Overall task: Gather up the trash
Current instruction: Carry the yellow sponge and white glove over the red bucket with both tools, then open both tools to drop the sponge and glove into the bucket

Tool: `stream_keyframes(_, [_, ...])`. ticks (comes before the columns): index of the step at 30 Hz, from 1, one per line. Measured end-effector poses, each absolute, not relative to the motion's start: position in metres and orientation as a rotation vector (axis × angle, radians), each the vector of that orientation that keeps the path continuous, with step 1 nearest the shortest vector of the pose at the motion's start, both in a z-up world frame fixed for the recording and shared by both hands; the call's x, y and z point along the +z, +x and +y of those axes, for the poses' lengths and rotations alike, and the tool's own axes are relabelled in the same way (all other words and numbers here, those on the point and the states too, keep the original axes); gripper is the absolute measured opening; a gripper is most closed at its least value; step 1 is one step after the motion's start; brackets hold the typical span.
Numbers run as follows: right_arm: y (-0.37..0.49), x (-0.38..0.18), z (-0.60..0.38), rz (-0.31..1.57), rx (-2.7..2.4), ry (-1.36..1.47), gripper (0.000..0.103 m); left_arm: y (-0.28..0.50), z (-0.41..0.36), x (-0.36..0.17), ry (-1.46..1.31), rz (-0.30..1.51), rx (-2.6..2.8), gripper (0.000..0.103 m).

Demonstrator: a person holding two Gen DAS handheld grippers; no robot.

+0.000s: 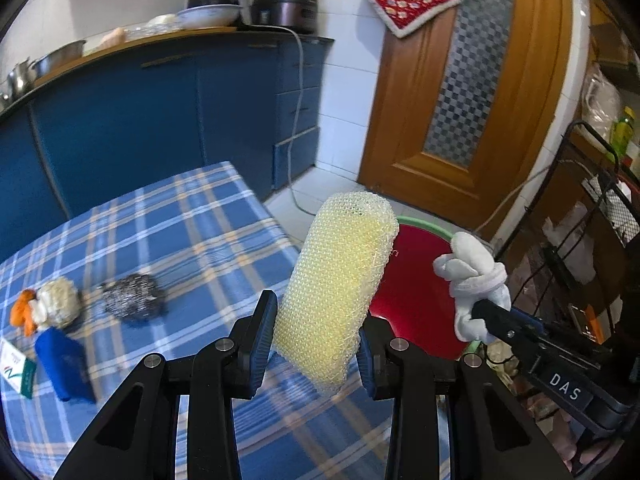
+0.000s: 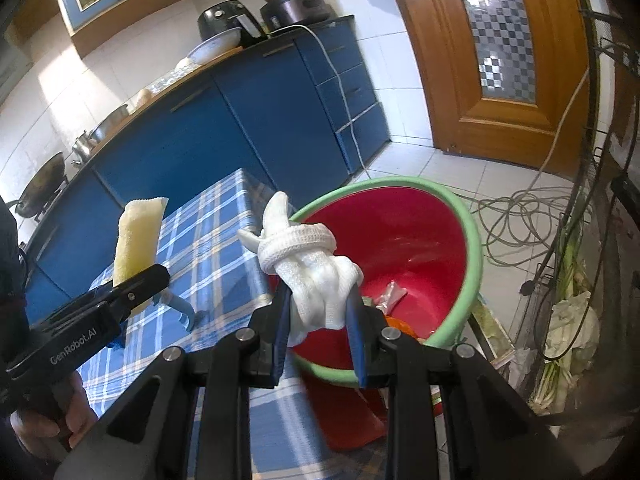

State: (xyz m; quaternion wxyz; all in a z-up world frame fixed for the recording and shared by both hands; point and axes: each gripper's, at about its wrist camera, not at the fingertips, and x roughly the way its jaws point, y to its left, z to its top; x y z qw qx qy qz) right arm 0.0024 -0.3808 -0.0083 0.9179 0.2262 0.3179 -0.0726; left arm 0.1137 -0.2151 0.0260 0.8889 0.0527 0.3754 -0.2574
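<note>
My left gripper (image 1: 316, 340) is shut on a yellow mesh-covered sponge (image 1: 340, 280), held upright above the table's edge; it also shows in the right wrist view (image 2: 136, 240). My right gripper (image 2: 318, 320) is shut on a knotted white cloth (image 2: 312, 264), held over the near rim of a red bin with a green rim (image 2: 472, 240). The cloth also shows in the left wrist view (image 1: 476, 280), beside the bin (image 1: 412, 280). The bin holds some scraps (image 2: 392, 296).
On the blue plaid tablecloth (image 1: 192, 240) lie a steel scourer (image 1: 134, 298), an orange and beige wad (image 1: 48, 308), a blue packet (image 1: 64, 364) and a white-green carton (image 1: 16, 372). Blue cabinets stand behind. Cables (image 2: 520, 216) lie on the floor; a wire rack (image 2: 600, 200) stands right.
</note>
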Motion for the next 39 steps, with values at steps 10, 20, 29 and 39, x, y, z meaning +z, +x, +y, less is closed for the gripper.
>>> stream_keyframes(10, [0.003,-0.024,-0.409,0.675,-0.212,0.503,0.029,0.127,-0.258,0.01,0.149,0.797,-0.593,0.037])
stream_keyframes(20, [0.007,-0.035,-0.419,0.693,-0.238,0.512,0.029,0.145,-0.281,-0.011,0.168,0.828,-0.605,0.04])
stream_keyframes(29, [0.011,-0.041,-0.425,0.706,-0.25,0.521,0.029,0.152,-0.287,-0.014,0.162,0.827,-0.591,0.053])
stream_keyframes(39, [0.014,-0.043,-0.425,0.71,-0.251,0.513,0.036,0.15,-0.283,-0.013,0.162,0.821,-0.581,0.053])
